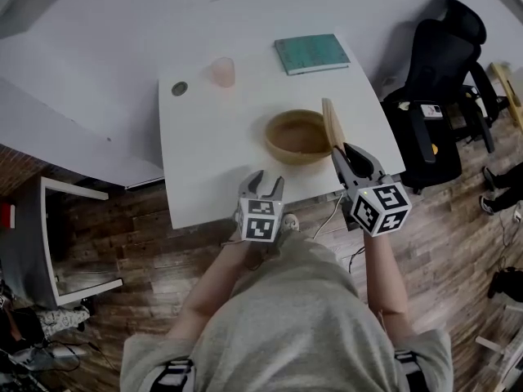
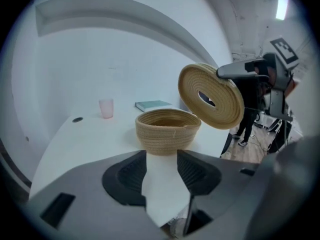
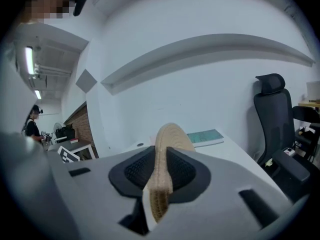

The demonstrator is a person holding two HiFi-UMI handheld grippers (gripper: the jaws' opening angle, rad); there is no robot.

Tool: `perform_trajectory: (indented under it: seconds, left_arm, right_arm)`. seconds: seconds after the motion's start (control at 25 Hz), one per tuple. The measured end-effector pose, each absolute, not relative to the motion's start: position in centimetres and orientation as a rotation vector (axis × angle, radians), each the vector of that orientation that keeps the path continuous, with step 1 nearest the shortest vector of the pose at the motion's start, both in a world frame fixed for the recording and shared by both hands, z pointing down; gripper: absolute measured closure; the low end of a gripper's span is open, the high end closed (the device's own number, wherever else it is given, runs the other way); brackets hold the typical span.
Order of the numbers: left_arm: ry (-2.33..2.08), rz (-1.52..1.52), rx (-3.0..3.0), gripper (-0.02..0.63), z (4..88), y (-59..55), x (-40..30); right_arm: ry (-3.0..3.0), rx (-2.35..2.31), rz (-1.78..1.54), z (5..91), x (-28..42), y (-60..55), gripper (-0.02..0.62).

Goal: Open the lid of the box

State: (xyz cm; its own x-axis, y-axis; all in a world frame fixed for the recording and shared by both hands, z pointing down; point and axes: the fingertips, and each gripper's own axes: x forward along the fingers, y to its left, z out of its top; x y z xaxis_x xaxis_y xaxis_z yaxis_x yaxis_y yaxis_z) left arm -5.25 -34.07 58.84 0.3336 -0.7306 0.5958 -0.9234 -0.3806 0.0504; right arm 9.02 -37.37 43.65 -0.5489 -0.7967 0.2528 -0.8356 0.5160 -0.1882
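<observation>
Right claw [image 1: 354, 162]: we clench the flat round woven-rope lid [image 2: 212, 96] by its rim, holding it tilted beside the box so the opening is clear.
Left claw [image 1: 267, 188]: released and empty; we hover it near the box.
Box: round tan woven basket [image 1: 296, 135], uncovered on our white surface [image 1: 204, 162].

We see a white desk [image 1: 212, 166] set against a plain white wall [image 2: 100, 49], on a dark wood-plank floor [image 1: 139, 243]. A black office chair [image 1: 441, 47] stands just beside the desk, and a strip light [image 3: 29, 59] glows on the ceiling.
</observation>
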Motion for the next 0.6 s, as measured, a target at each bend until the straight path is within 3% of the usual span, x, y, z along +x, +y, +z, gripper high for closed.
perform_trajectory:
  seconds: [0.6]
  left_arm:
    - [-1.569,0.595,2.222,0.526,55.7,-25.2,-8.5]
  right_arm:
    - [-2.648,1.470,0.452,42.4,6.7,-26.8,0.518]
